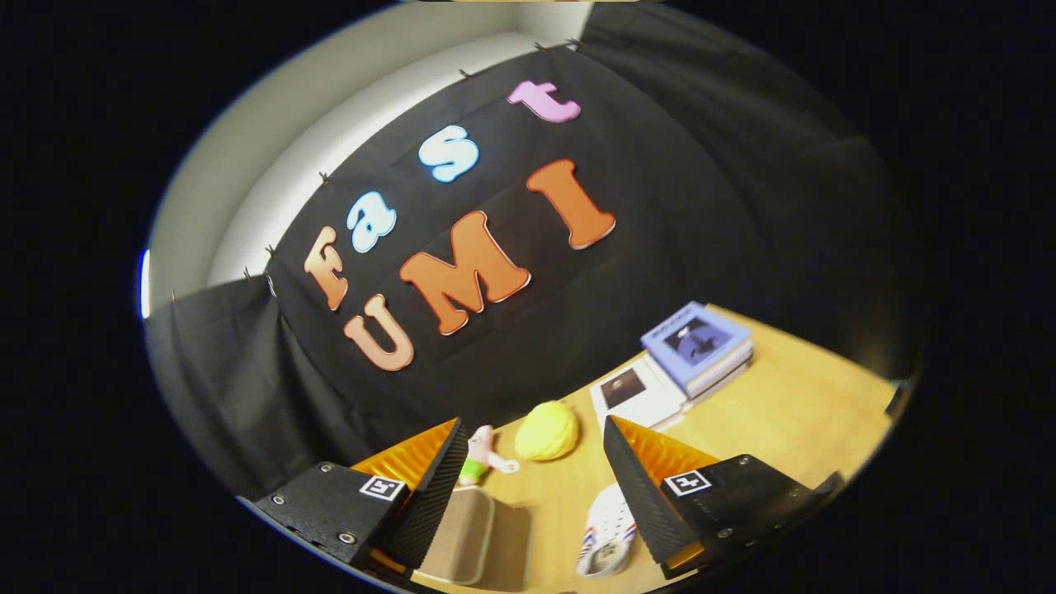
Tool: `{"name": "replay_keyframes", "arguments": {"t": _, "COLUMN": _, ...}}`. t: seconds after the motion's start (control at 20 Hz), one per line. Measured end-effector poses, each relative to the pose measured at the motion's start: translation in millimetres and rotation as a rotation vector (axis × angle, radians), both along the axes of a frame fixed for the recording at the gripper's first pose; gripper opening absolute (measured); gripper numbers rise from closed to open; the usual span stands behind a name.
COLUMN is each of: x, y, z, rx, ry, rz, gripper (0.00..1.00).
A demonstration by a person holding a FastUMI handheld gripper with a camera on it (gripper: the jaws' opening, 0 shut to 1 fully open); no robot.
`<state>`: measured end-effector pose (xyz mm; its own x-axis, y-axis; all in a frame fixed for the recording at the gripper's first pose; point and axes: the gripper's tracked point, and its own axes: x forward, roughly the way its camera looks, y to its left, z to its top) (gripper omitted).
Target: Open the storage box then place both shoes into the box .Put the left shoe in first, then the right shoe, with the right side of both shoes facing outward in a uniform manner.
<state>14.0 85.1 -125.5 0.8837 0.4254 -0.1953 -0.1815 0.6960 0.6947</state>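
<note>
The box [462,536] is sitting low beside the left finger, whether opened I cannot tell. The gripper [532,433] is hanging open, gripping nothing. A shoe [609,532] is lying on the table [792,412] by the right finger, not yet boxed.

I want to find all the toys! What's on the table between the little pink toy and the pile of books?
In the gripper view, a yellow ball sits between the pink toy and the books, just beyond the open fingers.

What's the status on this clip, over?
Hand-held gripper open, holding nothing. White shoe on the table by one finger; storage box by the other. Yellow toy ahead, clear.
</note>
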Motion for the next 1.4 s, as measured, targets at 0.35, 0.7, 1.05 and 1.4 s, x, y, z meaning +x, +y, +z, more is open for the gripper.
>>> {"name": "replay_keyframes", "arguments": {"t": 0.35, "x": -12.9, "y": 60.2, "z": -83.8, "rx": 0.248, "ry": 0.207, "rz": 0.209, "gripper": 0.98}}
{"name": "replay_keyframes", "arguments": {"t": 0.7, "x": -31.8, "y": 113.4, "z": -137.5, "rx": 0.277, "ry": 0.343, "rz": 0.39, "gripper": 0.98}}
{"name": "replay_keyframes", "arguments": {"t": 1.05, "x": -48.6, "y": 159.9, "z": -163.3, "rx": 0.33, "ry": 0.443, "rz": 0.532, "gripper": 0.98}}
{"name": "replay_keyframes", "arguments": {"t": 1.4, "x": -63.4, "y": 197.0, "z": -177.3, "rx": 0.414, "ry": 0.499, "rz": 0.671, "gripper": 0.98}}
